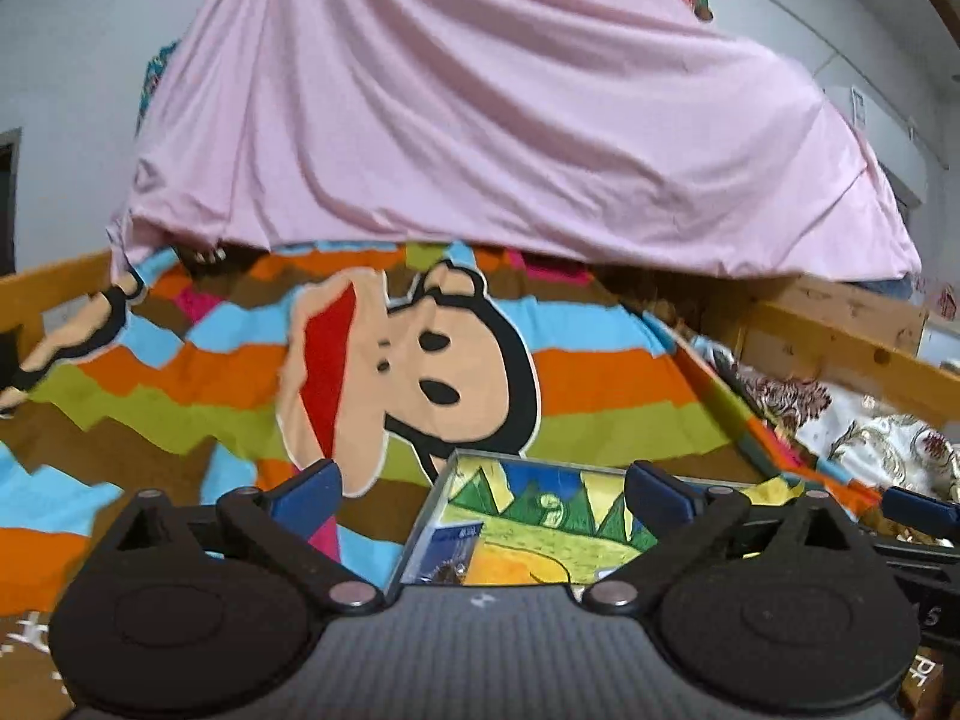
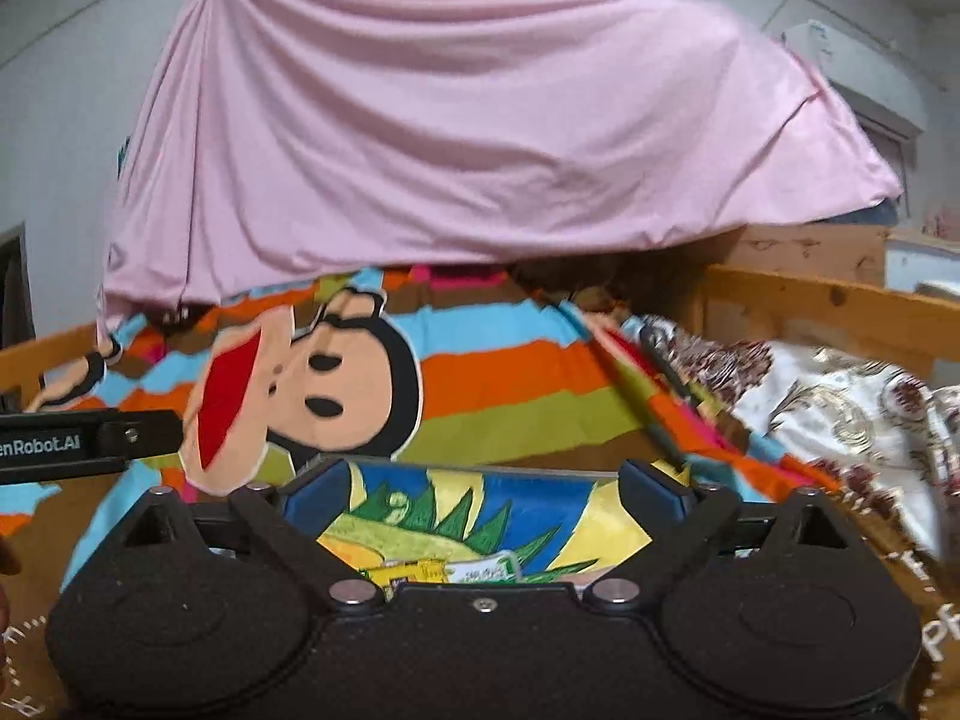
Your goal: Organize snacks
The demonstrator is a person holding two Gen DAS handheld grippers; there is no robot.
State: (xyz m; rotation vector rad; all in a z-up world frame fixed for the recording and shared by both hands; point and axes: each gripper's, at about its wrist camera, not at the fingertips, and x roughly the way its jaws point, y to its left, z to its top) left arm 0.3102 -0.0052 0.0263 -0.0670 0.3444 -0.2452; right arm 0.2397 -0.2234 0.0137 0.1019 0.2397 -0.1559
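Hovering wide apart and empty, both grippers, left (image 1: 480, 489) and right (image 2: 483, 489), sit over the box (image 1: 447, 471); dropping blind could shove snacks (image 2: 420, 571) askew.

- Even, soft indoor light in both views; colours read bright, with no hard glare.
- Deep shadow lies under the hanging pink sheet (image 1: 480, 120).
- Right-wrist view is softer, smeared at the right edge.
- Fisheye bends the wooden bed rail (image 2: 828, 306).

Place: I'm looking into a home bedroom.
Evidence: a wooden bed frame (image 1: 840, 330) borders the striped cartoon-monkey bedspread (image 1: 600, 384); behind the bedspread hangs a pink sheet (image 1: 480, 120); floral bedding (image 2: 840, 408) lies beside it.
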